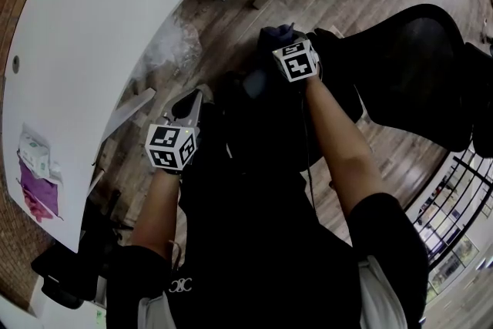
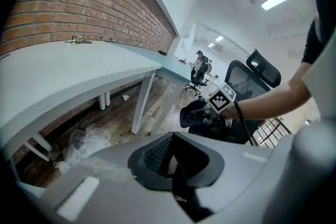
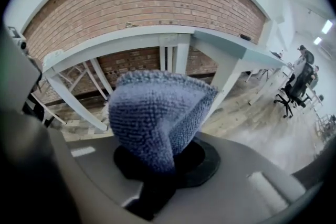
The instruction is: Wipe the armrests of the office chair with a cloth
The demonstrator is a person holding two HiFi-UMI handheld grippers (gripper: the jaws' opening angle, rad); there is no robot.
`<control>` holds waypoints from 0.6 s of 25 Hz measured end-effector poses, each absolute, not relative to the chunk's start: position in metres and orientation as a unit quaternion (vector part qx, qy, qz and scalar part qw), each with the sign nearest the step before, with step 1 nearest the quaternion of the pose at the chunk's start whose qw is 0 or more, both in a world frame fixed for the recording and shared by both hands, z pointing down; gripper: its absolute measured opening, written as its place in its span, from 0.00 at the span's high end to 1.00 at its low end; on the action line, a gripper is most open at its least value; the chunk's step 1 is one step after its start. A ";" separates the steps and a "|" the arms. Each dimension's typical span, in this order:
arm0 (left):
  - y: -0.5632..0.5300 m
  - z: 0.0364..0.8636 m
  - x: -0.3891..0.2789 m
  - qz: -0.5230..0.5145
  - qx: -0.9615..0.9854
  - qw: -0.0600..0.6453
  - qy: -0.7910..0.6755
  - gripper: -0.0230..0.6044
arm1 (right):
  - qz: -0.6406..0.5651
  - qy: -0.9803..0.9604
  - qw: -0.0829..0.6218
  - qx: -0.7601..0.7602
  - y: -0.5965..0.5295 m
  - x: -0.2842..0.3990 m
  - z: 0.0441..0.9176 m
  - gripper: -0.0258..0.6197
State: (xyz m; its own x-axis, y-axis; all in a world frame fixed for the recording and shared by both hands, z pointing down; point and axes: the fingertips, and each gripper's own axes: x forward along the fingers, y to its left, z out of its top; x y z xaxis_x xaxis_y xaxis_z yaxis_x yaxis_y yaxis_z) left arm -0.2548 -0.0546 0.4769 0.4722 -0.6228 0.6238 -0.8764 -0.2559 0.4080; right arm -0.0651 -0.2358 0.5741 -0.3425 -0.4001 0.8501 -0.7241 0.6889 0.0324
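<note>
My right claw [image 3: 157, 173] is clamped on a blue-grey cloth [image 3: 157, 118]. The fabric is pinched at its lower fold and bunches up in a rounded hood just ahead of the jaws, filling the middle of the right gripper view. My left claw [image 2: 181, 181] holds nothing. As far as I can make out in its dark recess, its jaws are drawn together.

Seen from my left claw, the right one is ahead and to the right, with its marker cube above my wrist and the cloth hanging off its tip. From the head view, a dark pad [image 1: 256, 82] lies just under that cloth. I take it for an armrest of the office chair [image 1: 420, 62], but it is too dim to say whether cloth and pad touch. The chair's black mesh back rises past the right claw, on its far right side.

Ahead of both claws stands a long white desk [image 3: 131, 34] on white legs, curving off to the left of my left claw. Crumpled clear plastic [image 2: 86, 141] lies on the wooden floor [image 2: 157, 107] beneath it. A brick wall [image 3: 147, 2] runs behind the desk.

Far off to the right of my right claw, past the desk's end, is another office chair on castors [image 3: 291, 94], and people [image 2: 201, 64] are there in the bright open room.
</note>
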 end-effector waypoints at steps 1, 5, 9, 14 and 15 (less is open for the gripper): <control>-0.056 0.477 -0.255 0.171 0.774 0.370 -0.485 0.95 | 0.181 -0.793 0.452 0.366 -0.244 -0.055 0.574 0.85; -0.055 0.478 -0.253 0.174 0.774 0.371 -0.483 0.95 | 0.202 -0.765 0.440 0.424 -0.269 -0.015 0.574 0.85; -0.054 0.479 -0.247 0.178 0.776 0.372 -0.478 0.95 | 0.239 -0.737 0.428 0.466 -0.272 0.022 0.579 0.85; -0.058 0.480 -0.239 0.182 0.780 0.372 -0.470 0.95 | 0.261 -0.722 0.400 0.501 -0.257 0.040 0.575 0.85; -0.059 0.479 -0.237 0.182 0.781 0.371 -0.468 0.95 | 0.259 -0.723 0.394 0.505 -0.252 0.040 0.572 0.85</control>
State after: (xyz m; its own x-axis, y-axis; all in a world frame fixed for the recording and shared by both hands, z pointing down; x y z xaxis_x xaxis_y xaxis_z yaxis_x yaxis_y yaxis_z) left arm -0.2370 -0.0595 0.4795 0.4960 -0.5954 0.6321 -0.8661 -0.2867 0.4096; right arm 0.0399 -0.2524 0.5719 -0.1794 -0.5267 0.8309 -0.9342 0.3559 0.0239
